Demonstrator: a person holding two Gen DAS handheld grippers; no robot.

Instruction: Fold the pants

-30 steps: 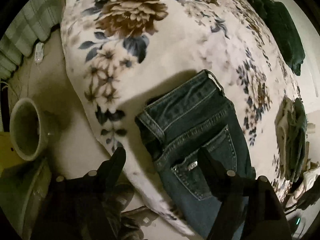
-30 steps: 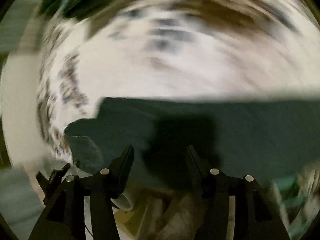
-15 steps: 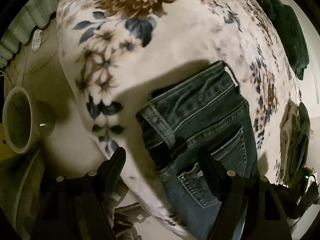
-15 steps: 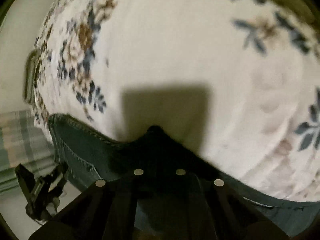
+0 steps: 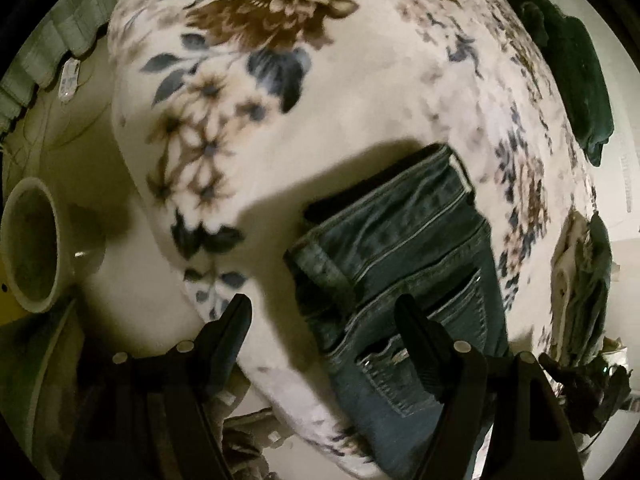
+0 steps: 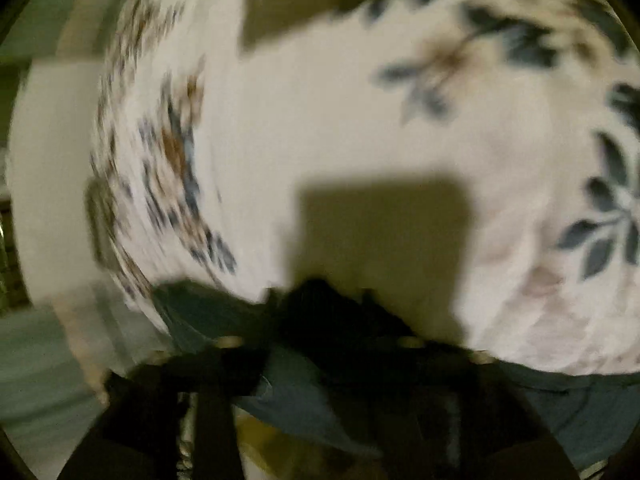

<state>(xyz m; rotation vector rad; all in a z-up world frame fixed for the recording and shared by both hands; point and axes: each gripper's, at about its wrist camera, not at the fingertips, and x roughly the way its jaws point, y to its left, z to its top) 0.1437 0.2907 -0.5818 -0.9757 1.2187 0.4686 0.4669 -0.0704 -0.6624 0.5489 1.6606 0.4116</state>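
Note:
Blue denim pants (image 5: pixel 404 264) lie on a white floral blanket (image 5: pixel 304 112), waistband and back pocket toward me in the left wrist view. My left gripper (image 5: pixel 324 316) is open, hovering just above the waistband corner, its right finger over the back pocket. In the blurred right wrist view my right gripper (image 6: pixel 320 312) is shut on a dark fold of the pants (image 6: pixel 296 384), lifted off the blanket (image 6: pixel 360 120).
A pale round pot (image 5: pixel 32 252) stands on the floor at left beside the bed edge. A dark green garment (image 5: pixel 576 68) lies at the blanket's far right, with more piled clothes (image 5: pixel 584 292) lower right. A grey curtain (image 5: pixel 52 52) hangs at far left.
My left gripper has moved closer to the waistband. My right gripper went from open over the pants to shut on the fabric and is moving with it.

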